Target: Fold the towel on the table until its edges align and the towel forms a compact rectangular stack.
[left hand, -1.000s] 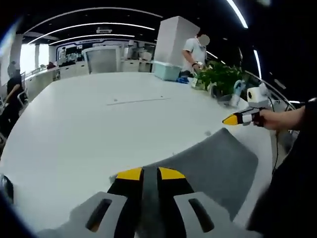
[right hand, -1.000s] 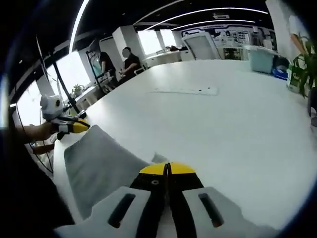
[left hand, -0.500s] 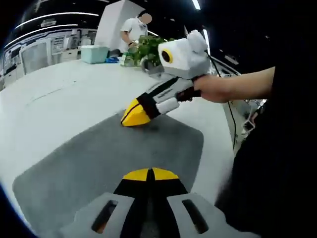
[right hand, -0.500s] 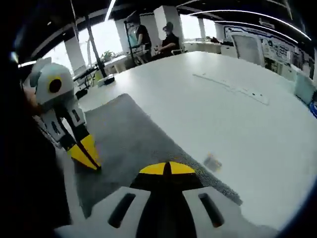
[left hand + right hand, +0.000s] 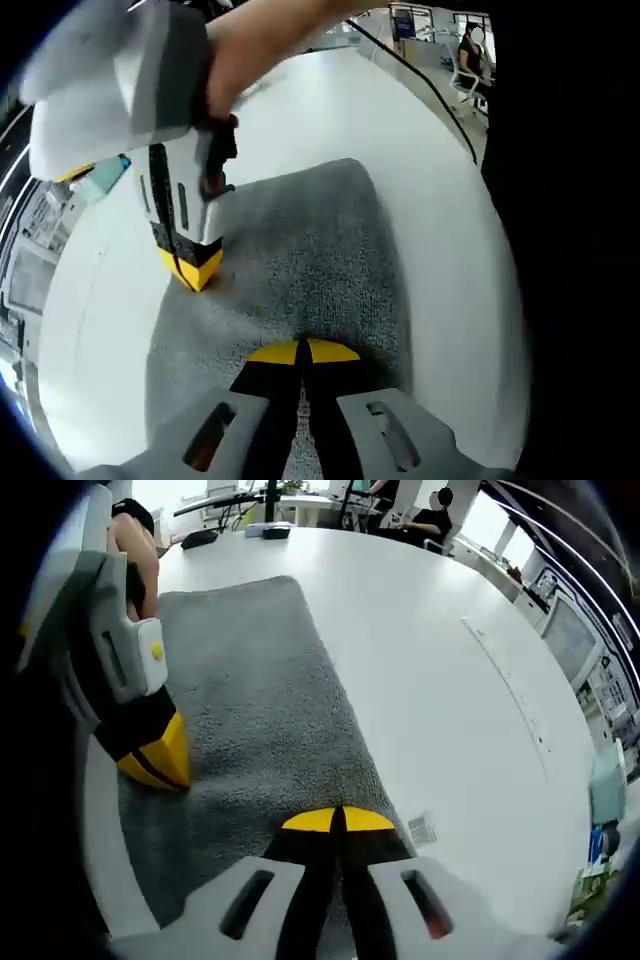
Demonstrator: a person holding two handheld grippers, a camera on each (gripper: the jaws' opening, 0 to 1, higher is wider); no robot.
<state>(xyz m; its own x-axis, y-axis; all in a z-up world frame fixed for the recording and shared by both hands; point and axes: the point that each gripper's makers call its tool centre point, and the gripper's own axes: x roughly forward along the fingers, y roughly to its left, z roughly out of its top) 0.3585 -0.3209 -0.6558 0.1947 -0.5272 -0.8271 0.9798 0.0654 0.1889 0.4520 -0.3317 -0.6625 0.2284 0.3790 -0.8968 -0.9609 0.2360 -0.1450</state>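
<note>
**Both grippers down on the grey towel**

In the left gripper view, the right gripper (image 5: 192,272) comes in from the upper left, held by a hand (image 5: 262,40), its yellow tips together and touching the grey towel (image 5: 300,260). The towel lies flat on the white table (image 5: 420,180), running away from the camera. At the near edge the left gripper (image 5: 302,352) has its jaws closed, tips pressed into the cloth.

In the right gripper view, the left gripper (image 5: 155,760) stands at the left with its yellow tip on the towel (image 5: 260,690). The towel stretches from near to far along the table's (image 5: 440,710) left side. The right gripper (image 5: 338,821) sits at the near edge, jaws closed over the towel's right border. A small label (image 5: 422,830) lies on the table just right of it.
</note>
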